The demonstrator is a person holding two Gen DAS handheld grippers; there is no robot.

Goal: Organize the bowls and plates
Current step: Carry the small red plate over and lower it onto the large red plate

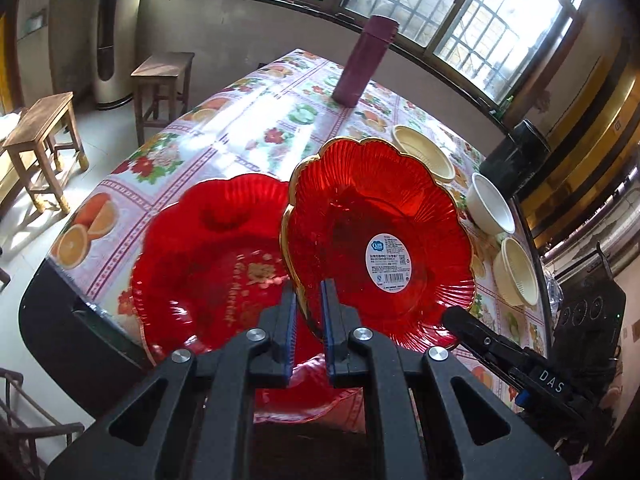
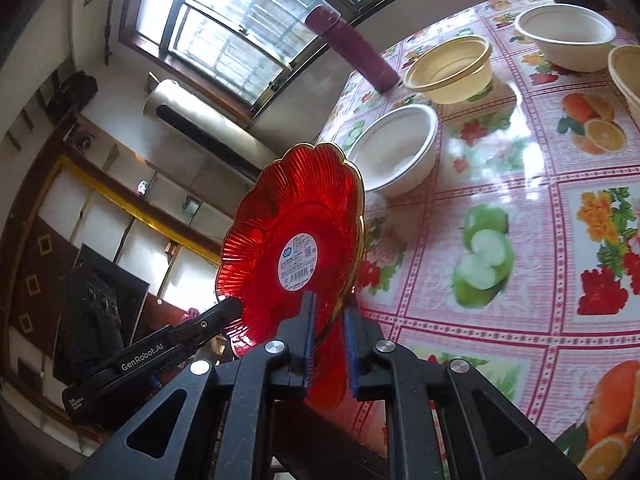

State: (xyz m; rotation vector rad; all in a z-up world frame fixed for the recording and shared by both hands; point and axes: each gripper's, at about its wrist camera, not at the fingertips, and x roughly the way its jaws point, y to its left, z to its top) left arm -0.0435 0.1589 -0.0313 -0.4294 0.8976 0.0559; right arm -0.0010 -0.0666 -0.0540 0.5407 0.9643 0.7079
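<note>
1. Both claws are clamped on the same thing: a translucent red flower-shaped plastic plate with a gold scalloped rim (image 1: pixel 380 240). It's lifted off the table and tilted, with its underside and the round white barcode sticker (image 1: pixel 390 262) facing the cameras.
2. The left gripper (image 1: pixel 308 300) has its blue-padded jaws pinched together on the plate's lower left rim, the gold edge running right between them. The plate rises up and to the right from that grip.
3. The right gripper (image 2: pixel 328 312) bites the rim too. In its own view the plate (image 2: pixel 296 240) stands nearly on edge, rising up and to the left from the jaws. Its black finger also pokes in at the plate's lower right in the left view.
4. Below and left of the held plate sits a second red plastic plate with gold lettering (image 1: pixel 208 264), lying flat near the table's corner. The held one overlaps its right edge in the left view; can't tell if they touch.
5. The table has a glossy fruit-and-flower print cloth (image 2: pixel 520 184). Further along it are the bowls: a cream-yellow ribbed plastic bowl (image 2: pixel 450 70), a white paper-like bowl (image 2: pixel 394 148), another white bowl (image 2: pixel 566 36) and part of another cream bowl (image 2: pixel 626 76) at the right edge.
6. A tall maroon cylindrical flask (image 1: pixel 362 60) stands behind them, near the window side.
</note>
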